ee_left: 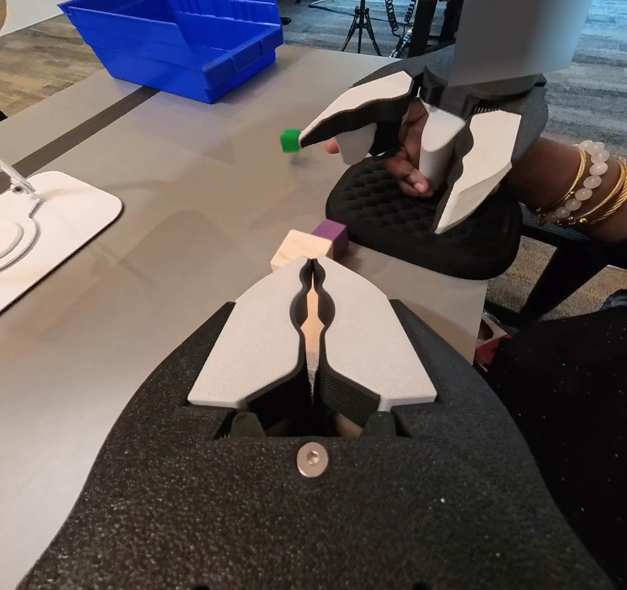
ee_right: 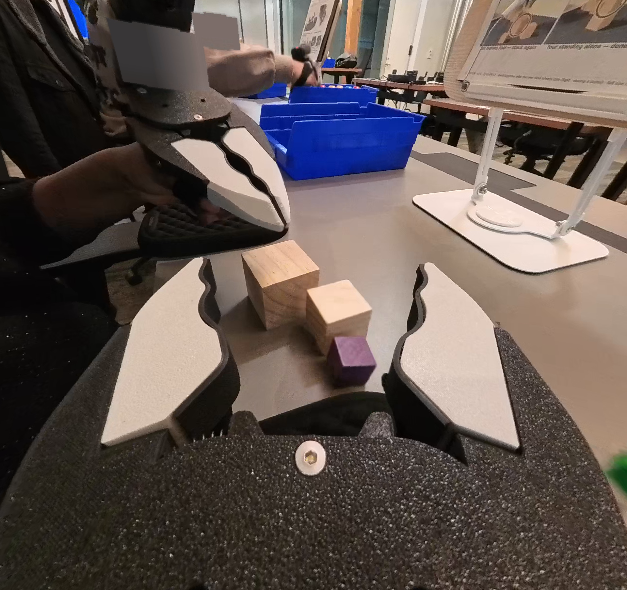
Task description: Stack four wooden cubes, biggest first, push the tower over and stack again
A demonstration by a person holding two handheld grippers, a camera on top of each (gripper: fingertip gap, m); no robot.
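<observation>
Right gripper (ee_right: 312, 282) fingers spread wide around three blocks (ee_right: 336, 309) on the table (ee_right: 390, 234), touching none. Left gripper (ee_left: 312, 261) fingers pressed together, apparently empty, above the large block (ee_right: 280, 280).

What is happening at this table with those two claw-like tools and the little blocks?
A person holds a two-finger gripper in each hand over a grey table. The left gripper is shut with nothing in it, its tips just above a pale wooden block. The right gripper is wide open and holds nothing; a larger wooden block, the pale one and a purple cube stand in a row between its fingers. A green cube shows by its fingertip. Blue bins wait farther back.
</observation>
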